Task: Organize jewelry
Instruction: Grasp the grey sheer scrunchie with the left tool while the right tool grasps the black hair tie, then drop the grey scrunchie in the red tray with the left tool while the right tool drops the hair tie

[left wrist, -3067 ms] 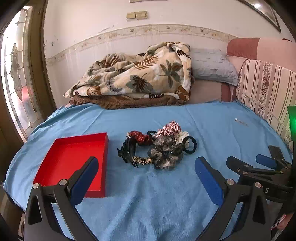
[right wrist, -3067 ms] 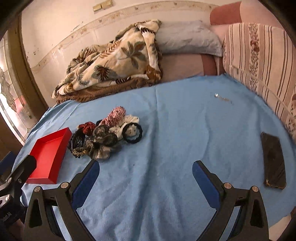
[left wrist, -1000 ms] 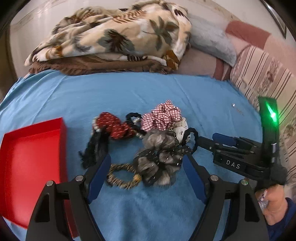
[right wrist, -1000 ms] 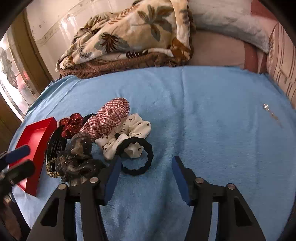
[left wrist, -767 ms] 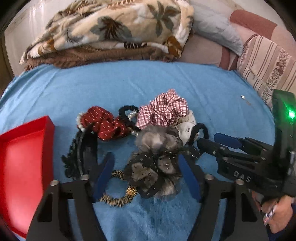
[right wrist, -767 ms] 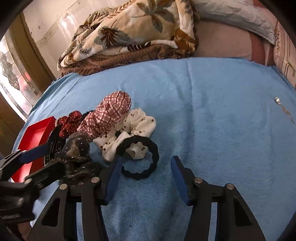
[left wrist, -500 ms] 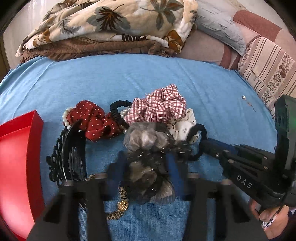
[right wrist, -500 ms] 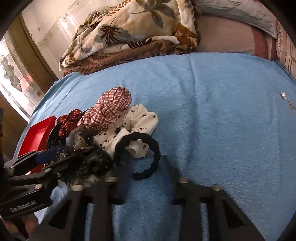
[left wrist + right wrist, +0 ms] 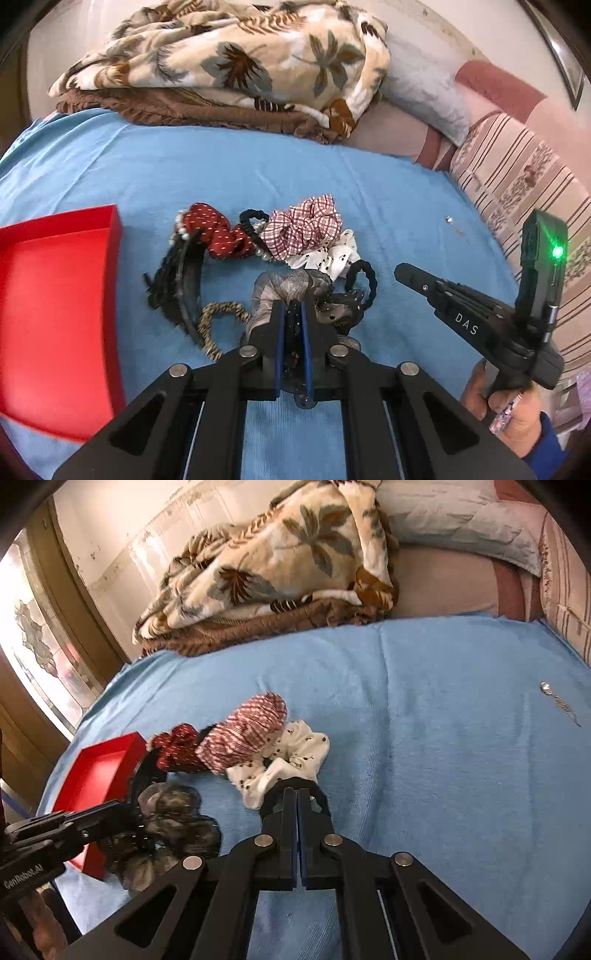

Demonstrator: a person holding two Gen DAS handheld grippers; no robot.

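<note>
A heap of hair accessories lies on the blue sheet (image 9: 258, 173): a red dotted scrunchie (image 9: 218, 232), a plaid scrunchie (image 9: 306, 232), a white dotted scrunchie (image 9: 332, 258), a black headband (image 9: 181, 284) and a leopard tie (image 9: 218, 314). My left gripper (image 9: 293, 306) is closing the last bit, shut on the grey-black sheer scrunchie (image 9: 284, 288). My right gripper (image 9: 297, 792) is closing too, pads together with nothing seen between them. The black hair tie (image 9: 321, 801) curves just behind its tips. From the left wrist view the right gripper (image 9: 400, 271) stands slightly right of that tie (image 9: 365, 273). The red tray (image 9: 55, 277) lies left.
A folded leaf-print blanket (image 9: 240, 66) and pillows (image 9: 424, 96) line the far side of the bed. A small silver pin (image 9: 554, 698) lies on the sheet to the right. A person's hand (image 9: 509, 406) grips the right gripper's handle.
Both grippers went from wide open to shut. The left closed on the grey-black scrunchie and drew it up a little. The right closed beside the black hair tie.
</note>
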